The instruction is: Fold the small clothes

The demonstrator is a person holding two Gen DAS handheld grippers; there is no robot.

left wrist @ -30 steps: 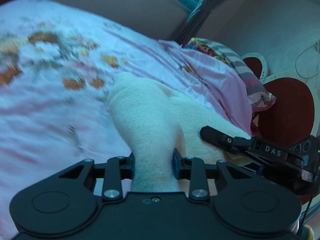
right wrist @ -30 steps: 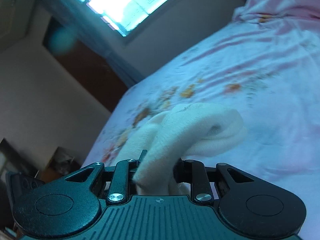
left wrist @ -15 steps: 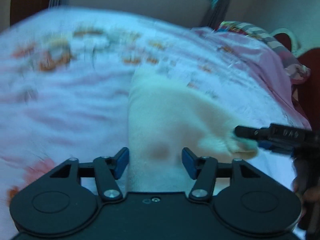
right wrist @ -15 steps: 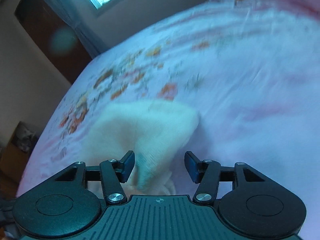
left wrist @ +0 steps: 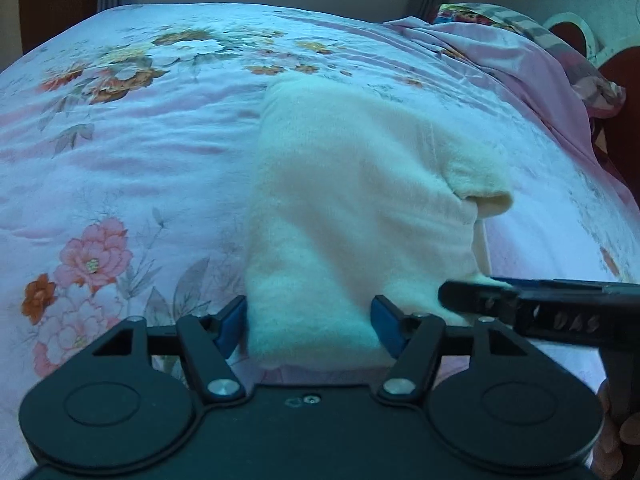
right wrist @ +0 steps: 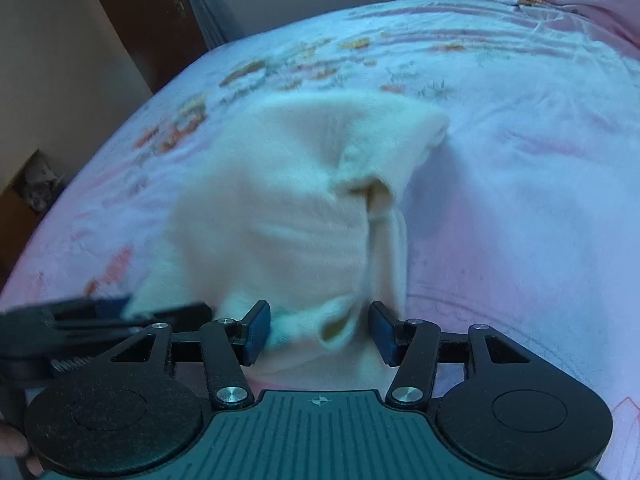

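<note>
A cream fleecy garment (left wrist: pixel 352 200) lies folded on the flowered pink bedspread (left wrist: pixel 120 152); it also shows in the right wrist view (right wrist: pixel 288 208). My left gripper (left wrist: pixel 310 330) is open, its blue pads either side of the garment's near edge. My right gripper (right wrist: pixel 318 330) is open too, its pads astride the garment's near right corner. The right gripper's fingers (left wrist: pixel 520 304) show at the right in the left wrist view, by the garment's corner. The left gripper (right wrist: pixel 100 316) shows blurred at the left of the right wrist view.
A pink crumpled blanket (left wrist: pixel 520 68) and a patterned pillow (left wrist: pixel 500 16) lie at the bed's far right. A dark red headboard (left wrist: pixel 624 92) stands beyond them. The bed's left edge (right wrist: pixel 80 184) drops toward a dark wooden door (right wrist: pixel 160 28).
Both grippers were shut on the garment a second ago and have opened. The garment has dropped from a raised bunch to lie flat and folded on the bed.
</note>
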